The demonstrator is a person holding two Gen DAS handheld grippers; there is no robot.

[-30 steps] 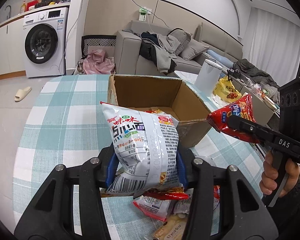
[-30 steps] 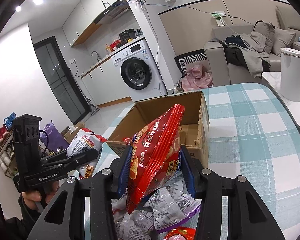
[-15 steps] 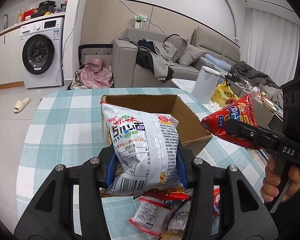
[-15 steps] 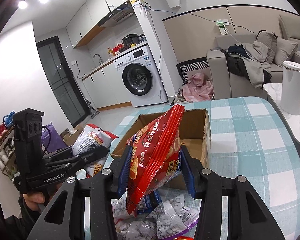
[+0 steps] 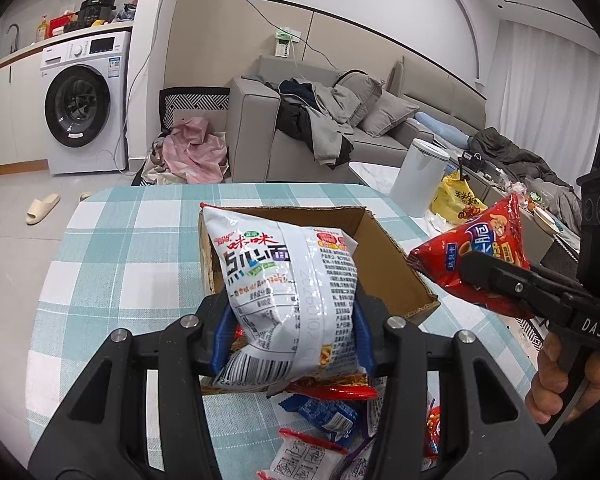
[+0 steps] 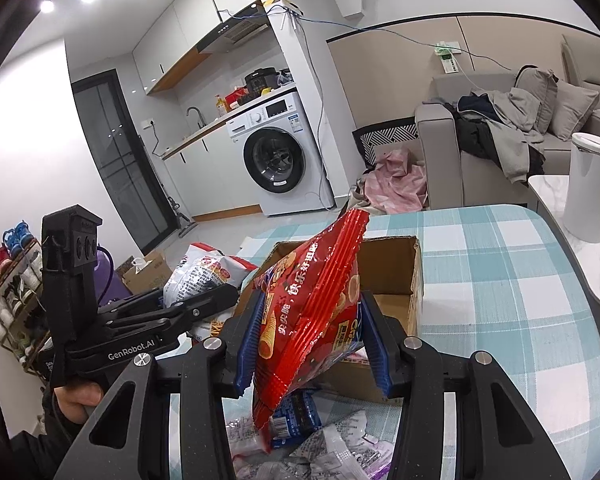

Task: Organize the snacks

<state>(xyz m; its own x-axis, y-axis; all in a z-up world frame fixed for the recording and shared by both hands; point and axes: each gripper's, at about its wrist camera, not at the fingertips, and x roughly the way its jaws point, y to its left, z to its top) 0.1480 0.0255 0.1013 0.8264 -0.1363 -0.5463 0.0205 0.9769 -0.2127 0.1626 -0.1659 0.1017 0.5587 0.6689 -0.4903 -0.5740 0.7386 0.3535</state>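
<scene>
My left gripper [image 5: 294,334] is shut on a white noodle-snack bag [image 5: 288,292], held upright in the air in front of an open cardboard box [image 5: 388,264]. My right gripper [image 6: 314,344] is shut on a red chip bag [image 6: 312,304], also lifted above the table. In the left wrist view that red chip bag [image 5: 476,256] hangs to the right of the box, clamped by the right gripper [image 5: 496,280]. From the right wrist view the white bag [image 6: 198,276] shows at the left, in the left gripper [image 6: 212,300], near the cardboard box [image 6: 392,264].
Several loose snack packets [image 5: 320,420] lie on the checked tablecloth [image 5: 120,264] below both grippers, on the near side of the box. A white bin [image 5: 418,176] and a yellow bag [image 5: 458,198] stand beyond the table's right edge. A sofa and washing machine are behind.
Both grippers have risen with their bags; the box and the packets on the table now sit lower in both views. Neither grip has changed.
</scene>
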